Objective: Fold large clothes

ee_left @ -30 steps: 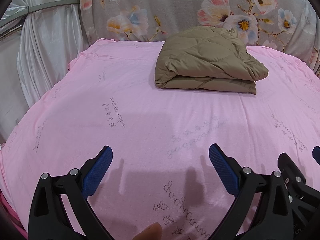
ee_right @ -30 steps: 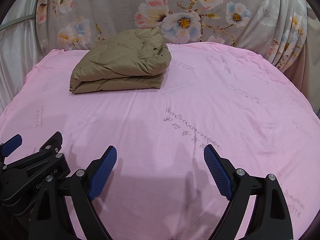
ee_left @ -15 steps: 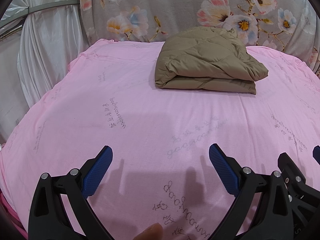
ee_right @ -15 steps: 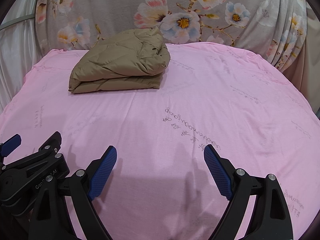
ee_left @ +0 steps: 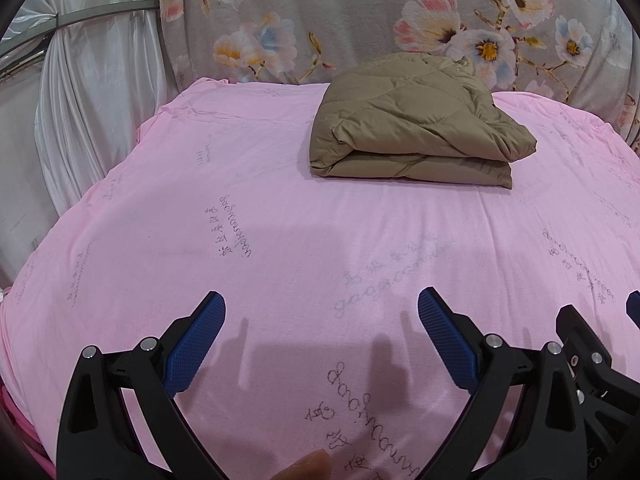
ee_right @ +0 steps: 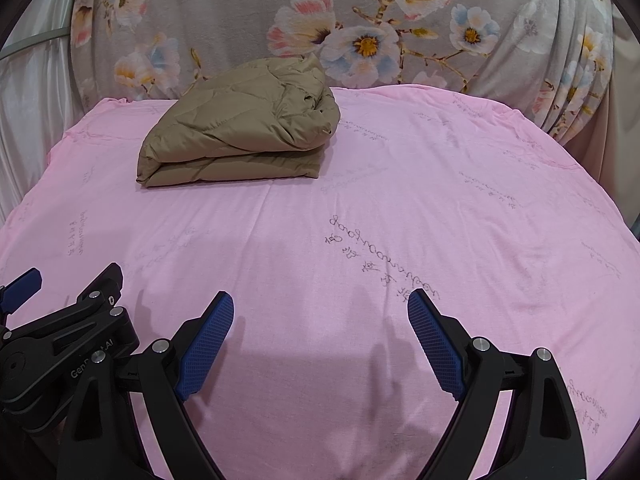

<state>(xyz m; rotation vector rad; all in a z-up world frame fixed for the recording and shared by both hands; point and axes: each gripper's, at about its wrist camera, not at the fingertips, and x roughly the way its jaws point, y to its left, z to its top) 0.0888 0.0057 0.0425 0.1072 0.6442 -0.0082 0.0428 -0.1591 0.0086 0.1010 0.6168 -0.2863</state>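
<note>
Lying at the far side of the pink sheet (ee_left: pixel 280 220), near the floral curtain (ee_left: pixel 360 20), the khaki quilted jacket (ee_left: pixel 412 132) is folded into a compact bundle. Left gripper (ee_left: pixel 322 312) hovers over the sheet's near part, jaws spread wide, nothing between them. Right gripper (ee_right: pixel 320 312) sits just beside it, likewise spread wide and empty. Both are well apart from the jacket. A fingertip (ee_left: pixel 308 468) shows at the left view's bottom edge.

The only print clear enough to read is pale "GenRobot.AI" lettering, its middle letters partly hidden, on the black body of the left tool (ee_right: pixel 76 356) at eight o'clock in the right wrist view, while the grey handwritten-style script scattered over the pink bedsheet (ee_left: pixel 280 248) stays illegible.
</note>
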